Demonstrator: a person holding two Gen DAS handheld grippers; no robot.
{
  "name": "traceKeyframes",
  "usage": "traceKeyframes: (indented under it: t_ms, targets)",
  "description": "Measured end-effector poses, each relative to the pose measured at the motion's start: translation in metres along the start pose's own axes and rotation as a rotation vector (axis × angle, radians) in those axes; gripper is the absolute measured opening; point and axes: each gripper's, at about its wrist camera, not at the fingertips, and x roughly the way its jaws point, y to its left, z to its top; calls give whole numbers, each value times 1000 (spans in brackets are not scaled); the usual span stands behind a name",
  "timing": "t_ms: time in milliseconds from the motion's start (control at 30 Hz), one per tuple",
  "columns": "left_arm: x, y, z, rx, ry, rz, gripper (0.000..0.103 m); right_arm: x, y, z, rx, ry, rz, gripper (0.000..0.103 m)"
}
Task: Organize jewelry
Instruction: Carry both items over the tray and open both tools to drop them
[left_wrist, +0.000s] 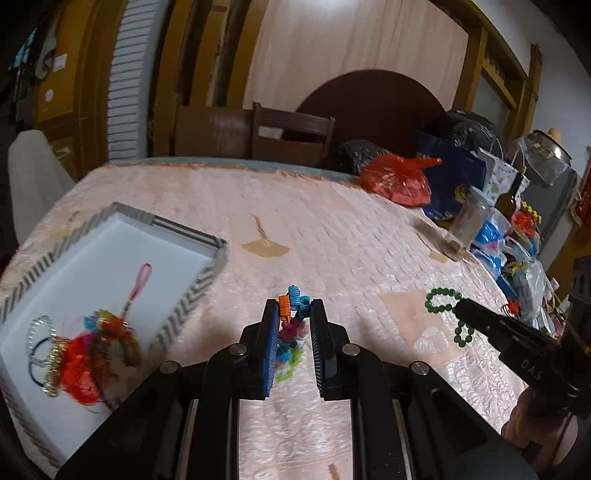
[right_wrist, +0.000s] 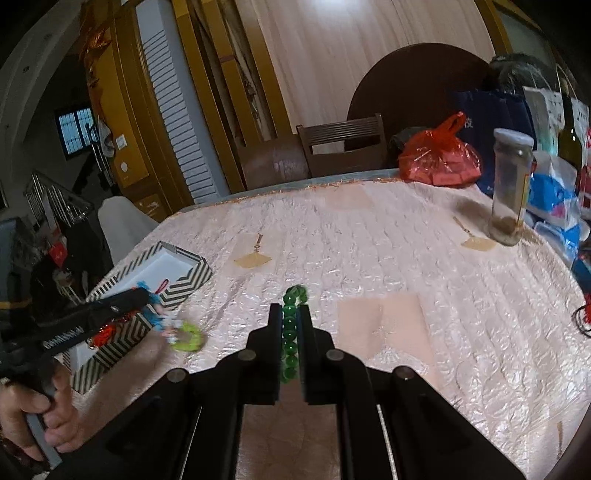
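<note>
My left gripper (left_wrist: 293, 308) is shut on a bunch of colourful coil bands (left_wrist: 291, 325) in blue, orange, pink and green, held above the pink tablecloth; the bunch also shows in the right wrist view (right_wrist: 177, 328). My right gripper (right_wrist: 291, 308) is shut on a green bead bracelet (right_wrist: 290, 332), which hangs from its tips in the left wrist view (left_wrist: 441, 299). A white tray with a zigzag rim (left_wrist: 192, 299) lies to the left and holds a pile of hair bands and bangles (left_wrist: 81, 343) and a pink charm (left_wrist: 138, 284).
A glass jar (right_wrist: 511, 188), a red plastic bag (right_wrist: 439, 155), a dark bottle (right_wrist: 570, 136) and several other bags crowd the table's right side. A wooden chair (right_wrist: 343, 146) stands behind the table. The tablecloth (right_wrist: 369, 251) covers the whole top.
</note>
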Motion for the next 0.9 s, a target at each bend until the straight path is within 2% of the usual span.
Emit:
traceKeyframes:
  t_ms: [567,900]
  targets:
    - [-32,49,20,-54,-79,68,40,10,39,26,-73,19,17,7]
    - [-48,129,20,-141,-94,172,40,50,103,34,-166,67,100,7]
